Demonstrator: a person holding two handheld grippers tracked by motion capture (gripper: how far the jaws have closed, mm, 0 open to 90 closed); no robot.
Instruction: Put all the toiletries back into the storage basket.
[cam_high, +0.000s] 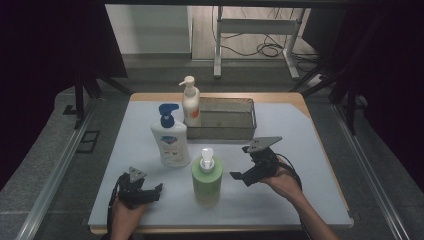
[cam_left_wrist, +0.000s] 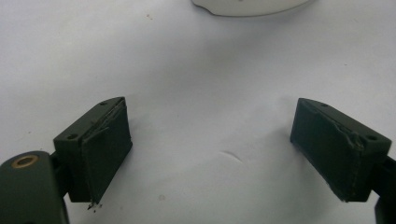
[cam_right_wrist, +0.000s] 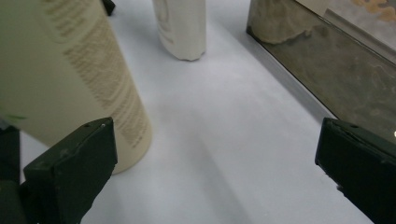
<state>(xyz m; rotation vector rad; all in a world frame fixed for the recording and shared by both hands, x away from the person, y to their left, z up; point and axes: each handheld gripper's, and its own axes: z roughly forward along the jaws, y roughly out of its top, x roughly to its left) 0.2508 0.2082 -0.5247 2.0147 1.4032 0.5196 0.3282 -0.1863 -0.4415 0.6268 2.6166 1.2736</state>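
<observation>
**Green pump bottle between two open grippers**

Grippers both sat low at the near edge of the white mat (cam_high: 300, 200). Left gripper (cam_high: 145, 192) rested on the mat, jaws spread wide, nothing between them; just ahead of it stood the white bottle with blue pump (cam_high: 170, 137), its base rim showing at the top of the left gripper view (cam_left_wrist: 247, 7). Right of that gripper, and just left of the right gripper (cam_high: 242, 176), stood the green pump bottle (cam_high: 206, 181), upright, white pump head on top. Right gripper was released too, jaws wide, one jaw close beside the bottle wall (cam_right_wrist: 84, 79) but contact unclear. Beyond the right gripper sat the metal tray (cam_high: 225, 120), with the cream pump bottle (cam_high: 191, 102) at its left end.

Judged: green bottle is rigid smooth plastic, likely slippery, weight depends on fill, top-heavy if tipped. Best hold is mid-body across the round wall, below the pump collar, not the pump head.
</observation>
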